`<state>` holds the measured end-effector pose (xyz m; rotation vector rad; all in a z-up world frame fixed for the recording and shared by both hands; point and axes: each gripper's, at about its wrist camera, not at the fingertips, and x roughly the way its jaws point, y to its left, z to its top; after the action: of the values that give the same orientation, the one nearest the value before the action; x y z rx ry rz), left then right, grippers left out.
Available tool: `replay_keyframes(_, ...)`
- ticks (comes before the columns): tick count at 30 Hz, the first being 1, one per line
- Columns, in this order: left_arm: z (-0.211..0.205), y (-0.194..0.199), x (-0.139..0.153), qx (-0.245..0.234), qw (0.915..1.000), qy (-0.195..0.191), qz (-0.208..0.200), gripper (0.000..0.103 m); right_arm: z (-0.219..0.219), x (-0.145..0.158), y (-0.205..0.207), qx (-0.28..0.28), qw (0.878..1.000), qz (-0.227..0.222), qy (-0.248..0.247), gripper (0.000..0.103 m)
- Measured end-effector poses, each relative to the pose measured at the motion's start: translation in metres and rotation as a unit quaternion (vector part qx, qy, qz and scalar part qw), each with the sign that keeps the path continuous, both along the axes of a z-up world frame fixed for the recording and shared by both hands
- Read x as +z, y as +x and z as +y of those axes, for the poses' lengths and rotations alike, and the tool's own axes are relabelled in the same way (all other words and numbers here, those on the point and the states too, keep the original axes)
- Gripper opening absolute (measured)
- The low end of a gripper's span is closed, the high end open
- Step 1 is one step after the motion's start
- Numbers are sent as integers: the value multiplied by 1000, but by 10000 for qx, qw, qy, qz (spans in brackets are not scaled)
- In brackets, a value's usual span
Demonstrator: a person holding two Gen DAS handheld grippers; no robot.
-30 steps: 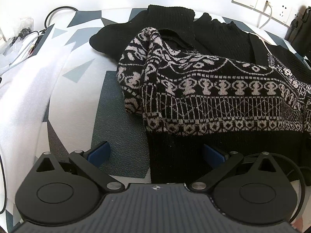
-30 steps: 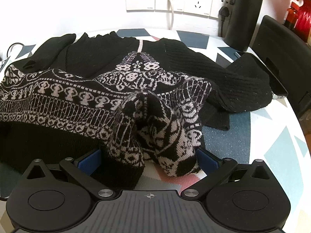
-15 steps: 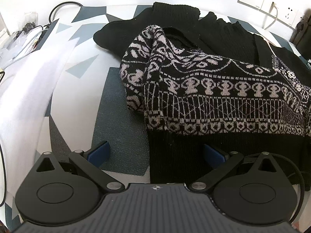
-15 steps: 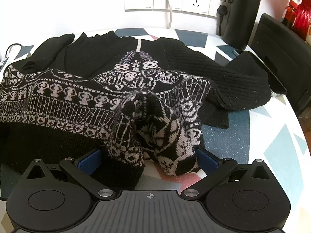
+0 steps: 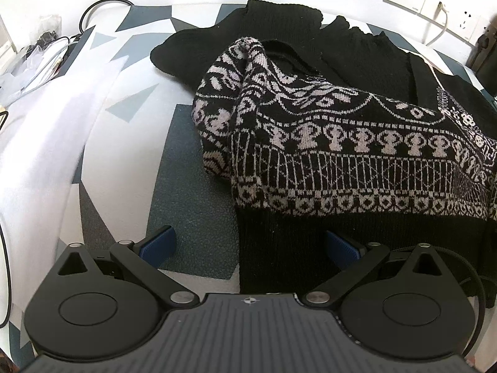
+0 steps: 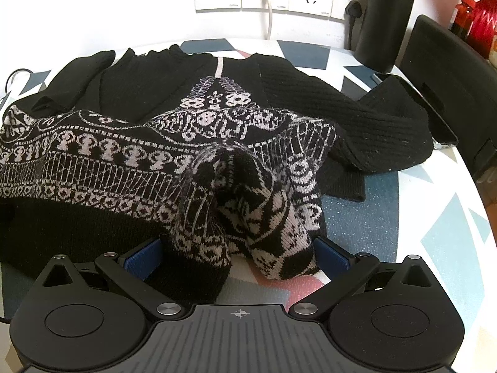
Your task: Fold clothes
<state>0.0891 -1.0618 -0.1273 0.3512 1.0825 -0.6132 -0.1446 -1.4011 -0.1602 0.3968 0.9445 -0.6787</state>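
Note:
A black sweater with a white knitted pattern lies bunched on a table covered in a geometric cloth. In the left wrist view my left gripper stands open at the sweater's near left corner, its black ribbed hem lying between the blue pads. In the right wrist view the same sweater spreads to the left, and a folded patterned sleeve lies between the open fingers of my right gripper. Neither gripper pinches the fabric.
Wall sockets with a white cable sit behind the table. A black flask and a dark chair back stand at the right. White sheeting and cables lie along the left edge. A phone rests by the right sleeve.
Both grippers drew back slightly toward the near edge, so the sweater sits a little farther off. Fingers stayed open and the fabric did not move.

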Motion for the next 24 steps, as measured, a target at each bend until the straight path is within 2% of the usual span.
replay_keyframes(24,-3,-1,0,112,9999,30,35,103,-2,0,-2,-54,9999,-6,99,102)
